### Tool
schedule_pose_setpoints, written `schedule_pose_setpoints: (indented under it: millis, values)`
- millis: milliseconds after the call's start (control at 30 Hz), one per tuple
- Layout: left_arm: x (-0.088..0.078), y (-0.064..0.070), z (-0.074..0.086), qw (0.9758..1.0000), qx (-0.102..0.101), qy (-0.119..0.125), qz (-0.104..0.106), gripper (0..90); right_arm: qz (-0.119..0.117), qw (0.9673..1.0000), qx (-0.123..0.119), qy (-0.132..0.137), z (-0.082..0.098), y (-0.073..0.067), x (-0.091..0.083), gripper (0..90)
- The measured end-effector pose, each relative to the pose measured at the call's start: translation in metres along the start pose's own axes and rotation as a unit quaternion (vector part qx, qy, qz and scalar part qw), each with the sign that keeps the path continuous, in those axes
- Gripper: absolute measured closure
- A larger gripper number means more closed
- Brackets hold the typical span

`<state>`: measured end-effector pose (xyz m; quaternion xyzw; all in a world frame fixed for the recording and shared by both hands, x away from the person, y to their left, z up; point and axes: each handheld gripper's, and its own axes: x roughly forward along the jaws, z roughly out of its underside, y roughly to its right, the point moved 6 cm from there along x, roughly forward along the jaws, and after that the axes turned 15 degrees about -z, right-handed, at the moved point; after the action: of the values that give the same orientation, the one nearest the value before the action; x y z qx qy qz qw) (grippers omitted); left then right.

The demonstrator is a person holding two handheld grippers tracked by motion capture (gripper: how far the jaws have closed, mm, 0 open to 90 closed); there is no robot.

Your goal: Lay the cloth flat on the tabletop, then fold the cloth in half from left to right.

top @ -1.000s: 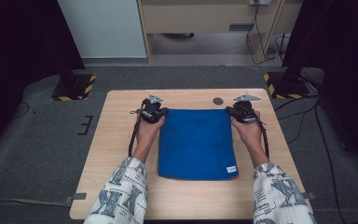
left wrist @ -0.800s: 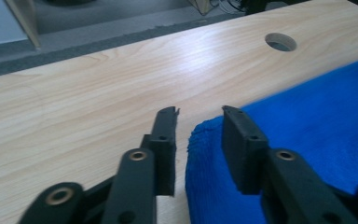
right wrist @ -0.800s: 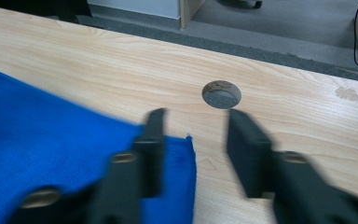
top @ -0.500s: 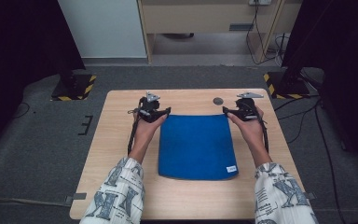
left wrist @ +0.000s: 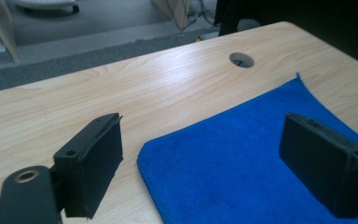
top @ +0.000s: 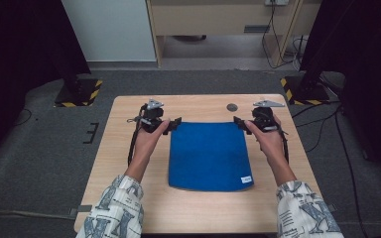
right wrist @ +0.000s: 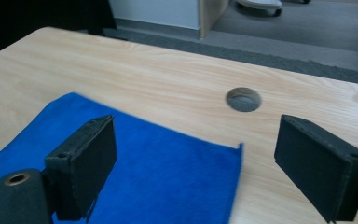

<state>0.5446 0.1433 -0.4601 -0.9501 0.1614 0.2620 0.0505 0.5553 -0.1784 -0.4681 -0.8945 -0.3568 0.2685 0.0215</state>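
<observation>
Blue cloth: We see a blue cloth (top: 208, 154) lying flat on the wooden table (top: 129, 198), in the middle. It looks folded, and a small white tag (top: 247, 179) sits at its near right corner.

Left gripper: Our left gripper (top: 172, 126) hangs just over the far left corner of the cloth. In the left gripper view its jaws are wide open, one over bare wood and one over the blue, and they hold nothing.

Right gripper: Our right gripper (top: 240, 123) hangs at the far right corner. Its jaws are wide open too and hold nothing. In the right gripper view the cloth corner (right wrist: 239, 148) sits between them.

Hole: A small round hole (top: 231, 106) is in the table just past the cloth's far edge.

What we think comes next: We guess both grippers will pinch the two far corners.

What could go wrong: If a jaw comes down on top of the cloth and not under its edge, it may just push the cloth and bunch it up. It may also grab only the top layer, so the fold opens. If one side grabs first, the cloth may twist.
</observation>
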Motion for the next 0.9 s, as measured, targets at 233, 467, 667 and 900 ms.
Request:
schedule_pose_setpoints:
  millis: [233, 467, 667, 900]
  values:
    - [-0.013, -0.011, 0.013, 0.9998, -0.008, 0.005, 0.015, 8.5, -0.028, 0.9992, -0.024, -0.016, 0.008, -0.028, 0.006, 21.2]
    - [-0.019, -0.017, 0.037, 0.9996, -0.023, 0.004, 0.014, 9.2, -0.062, 0.9966, -0.045, -0.031, 0.022, -0.061, 0.010, 33.3]
    - [-0.025, -0.015, 0.061, 0.9997, -0.016, 0.003, 0.018, 10.0, -0.097, 0.9922, -0.068, -0.040, 0.033, -0.094, 0.010, 40.7]
    - [-0.028, -0.021, 0.074, 0.9999, -0.012, 0.001, 0.005, 10.4, -0.132, 0.9865, -0.084, -0.048, 0.047, -0.131, 0.016, 47.7]
